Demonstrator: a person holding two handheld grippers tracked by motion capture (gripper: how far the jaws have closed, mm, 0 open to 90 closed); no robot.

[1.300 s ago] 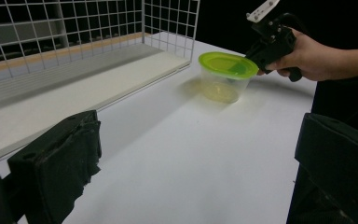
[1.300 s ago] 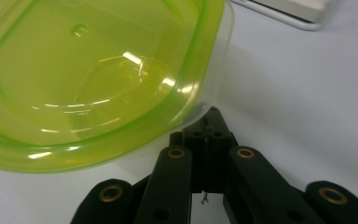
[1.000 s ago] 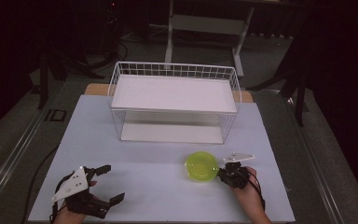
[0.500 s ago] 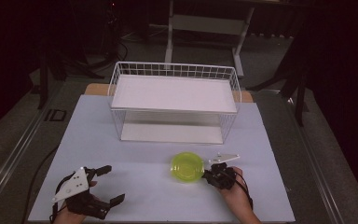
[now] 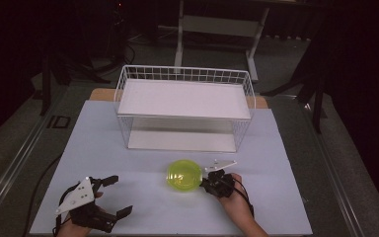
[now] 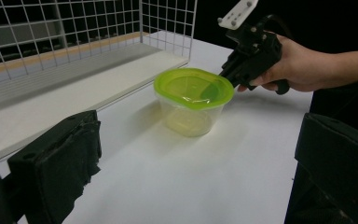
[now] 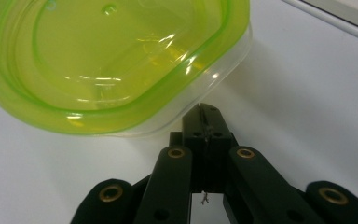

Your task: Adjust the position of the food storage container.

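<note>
Container [image 5: 184,175] on table [image 5: 143,207], before wire rack [image 5: 185,106]; right gripper [image 5: 206,183] touching its right; left gripper [image 5: 116,197] front-left.

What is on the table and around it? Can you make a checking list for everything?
Surface: white table top, flat and bare in front.
Job's things: clear tub with green lid stands on the table; white wire rack sits behind it, its shelf bare.
Clutter: nothing seen.
Grippers: right gripper is shut, its tips at the tub's rim; left gripper is open and holds nothing.
Cables: one dark cable trails off the table's left edge.
Surroundings: dark room; table legs and floor rails behind.
</note>
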